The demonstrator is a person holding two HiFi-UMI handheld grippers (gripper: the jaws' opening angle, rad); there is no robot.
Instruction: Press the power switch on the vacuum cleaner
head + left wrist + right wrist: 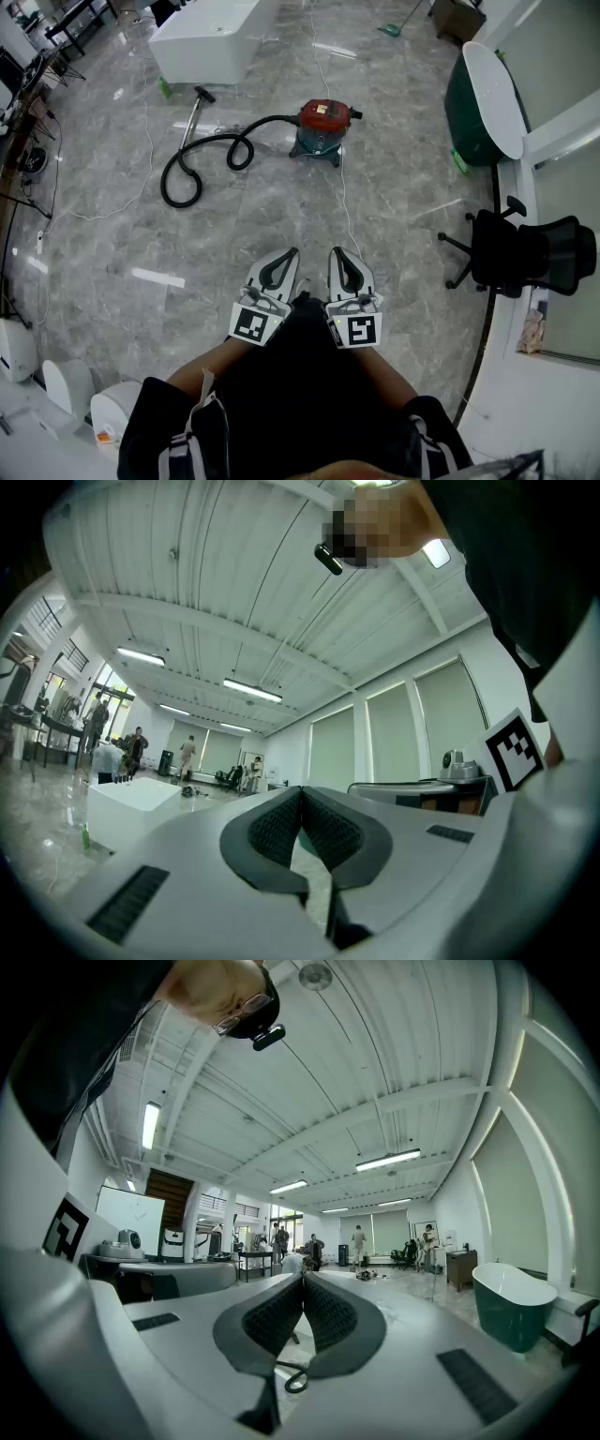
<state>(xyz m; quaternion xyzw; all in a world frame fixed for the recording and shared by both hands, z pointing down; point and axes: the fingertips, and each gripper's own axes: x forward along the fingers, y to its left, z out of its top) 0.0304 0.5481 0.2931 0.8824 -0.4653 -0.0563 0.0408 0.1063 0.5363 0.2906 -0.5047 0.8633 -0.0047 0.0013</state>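
Note:
A red-lidded vacuum cleaner (322, 128) with a teal body stands on the marble floor well ahead of me. Its black hose (211, 155) coils to the left and ends in a wand (190, 117). My left gripper (293, 251) and right gripper (333, 251) are held side by side close to my body, far short of the vacuum, both pointing forward. In the left gripper view the left gripper (300, 789) has its jaws shut with nothing between them. My right gripper (303, 1277) is shut and empty too; a loop of the hose (296, 1380) shows under its pads.
A white counter (202, 37) stands beyond the vacuum. A green-sided bathtub (487, 103) and a black office chair (520, 253) line the right wall. A thin white cable (345, 202) runs across the floor from the vacuum towards me. White appliances (66, 394) sit at lower left. Several people stand far off.

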